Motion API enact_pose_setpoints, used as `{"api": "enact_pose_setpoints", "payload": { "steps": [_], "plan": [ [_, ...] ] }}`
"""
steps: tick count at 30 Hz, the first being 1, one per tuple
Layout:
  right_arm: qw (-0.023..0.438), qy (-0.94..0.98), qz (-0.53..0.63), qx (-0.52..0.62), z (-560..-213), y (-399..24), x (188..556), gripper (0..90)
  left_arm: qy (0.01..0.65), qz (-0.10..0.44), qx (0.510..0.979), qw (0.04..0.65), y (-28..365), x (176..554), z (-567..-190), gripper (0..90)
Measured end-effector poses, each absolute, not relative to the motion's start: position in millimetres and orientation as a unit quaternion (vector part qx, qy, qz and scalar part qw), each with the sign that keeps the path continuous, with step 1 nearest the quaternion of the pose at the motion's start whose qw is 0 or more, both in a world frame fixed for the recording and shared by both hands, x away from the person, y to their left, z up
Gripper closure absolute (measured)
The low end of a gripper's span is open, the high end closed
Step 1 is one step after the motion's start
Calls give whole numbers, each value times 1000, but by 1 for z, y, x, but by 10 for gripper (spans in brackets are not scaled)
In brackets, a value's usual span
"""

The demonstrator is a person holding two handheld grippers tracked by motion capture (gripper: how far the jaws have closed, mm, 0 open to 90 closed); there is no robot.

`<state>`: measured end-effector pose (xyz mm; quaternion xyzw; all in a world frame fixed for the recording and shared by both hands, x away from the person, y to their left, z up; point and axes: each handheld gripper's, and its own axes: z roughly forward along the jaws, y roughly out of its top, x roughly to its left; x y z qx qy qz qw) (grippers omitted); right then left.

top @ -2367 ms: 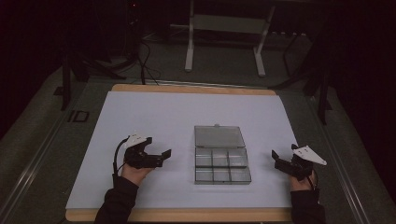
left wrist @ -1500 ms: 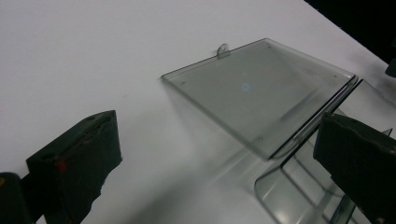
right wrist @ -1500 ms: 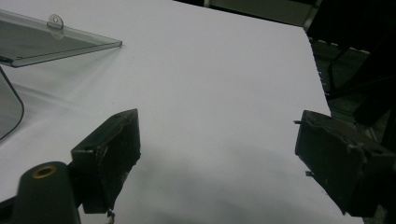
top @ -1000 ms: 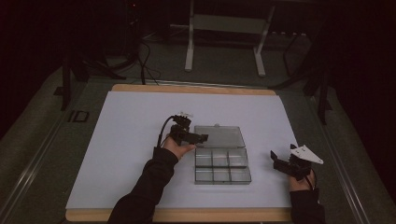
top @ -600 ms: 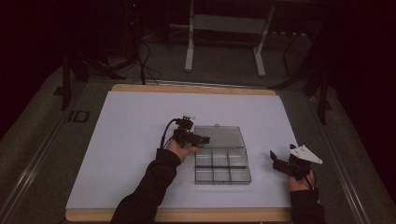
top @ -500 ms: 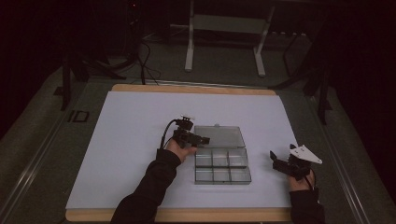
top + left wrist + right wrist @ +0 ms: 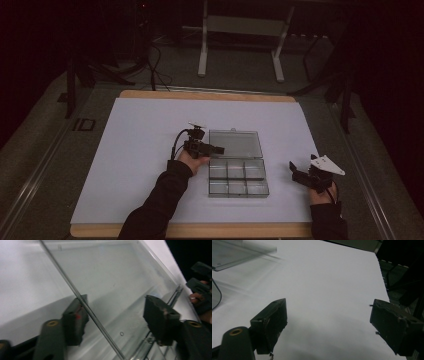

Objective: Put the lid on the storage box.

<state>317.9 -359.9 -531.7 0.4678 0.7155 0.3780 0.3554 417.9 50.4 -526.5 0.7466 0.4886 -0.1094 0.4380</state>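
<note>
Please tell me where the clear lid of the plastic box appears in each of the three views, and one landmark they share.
High view: lid lies open, centre, behind the compartments.
Left gripper view: lid spans the frame; its edge runs between the open jaws.
Right gripper view: lid at top left, blurred.
Shared landmark: the white table cover.

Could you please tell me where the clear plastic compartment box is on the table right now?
In the high view, the clear plastic compartment box sits open just right of centre on the white table sheet, between the left gripper, at its lid's left edge, and the right gripper.

High view looks down from afar — gripper views skim the white table [image 7: 150, 130] close.
</note>
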Motion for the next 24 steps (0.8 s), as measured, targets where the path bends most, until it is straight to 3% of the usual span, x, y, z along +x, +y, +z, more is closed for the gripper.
{"api": "enact_pose_setpoints", "payload": {
  "steps": [10, 24],
  "plan": [
    [346, 725, 367, 469, -531, -357, 320, 144, 464, -97, 750, 461, 59, 414, -518, 598],
    [303, 756, 403, 417, -504, -311, 333, 146, 434, -75, 758, 481, 65, 406, -509, 711]
  ]
}}
